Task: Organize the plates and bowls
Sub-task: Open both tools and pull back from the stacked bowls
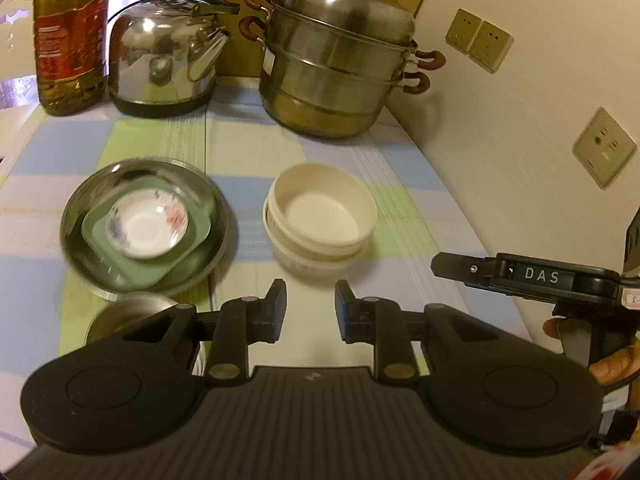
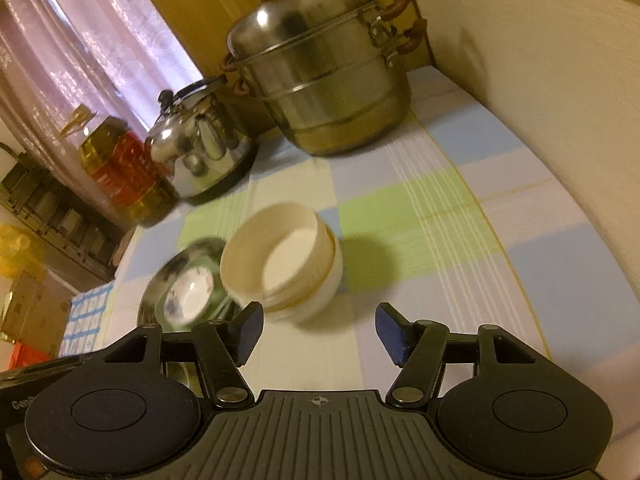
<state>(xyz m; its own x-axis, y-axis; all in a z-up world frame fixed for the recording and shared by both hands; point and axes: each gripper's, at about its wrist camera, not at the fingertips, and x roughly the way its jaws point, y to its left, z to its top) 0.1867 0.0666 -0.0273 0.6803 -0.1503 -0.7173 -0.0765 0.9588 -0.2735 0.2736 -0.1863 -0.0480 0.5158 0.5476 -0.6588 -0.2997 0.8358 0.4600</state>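
A stack of cream bowls (image 1: 320, 216) (image 2: 280, 264) stands mid-table on the checked cloth. To its left a steel plate (image 1: 80, 208) (image 2: 158, 284) holds a green square plate (image 1: 140, 272), and a small flowered white saucer (image 1: 146, 224) (image 2: 188, 292) lies on that. A small steel bowl (image 1: 128, 312) sits nearer, partly hidden behind my left finger. My left gripper (image 1: 311, 312) hangs open and empty just short of the cream bowls. My right gripper (image 2: 320, 336) is open wide with nothing between its fingers, also short of the bowls. It shows side-on at the right edge of the left wrist view (image 1: 452, 268).
At the back stand a tiered steel steamer pot (image 1: 336, 68) (image 2: 320, 80), a steel kettle (image 1: 168, 52) (image 2: 200, 148) and an oil bottle (image 1: 72, 40) (image 2: 124, 172). A wall with sockets (image 1: 604, 148) runs along the table's right edge.
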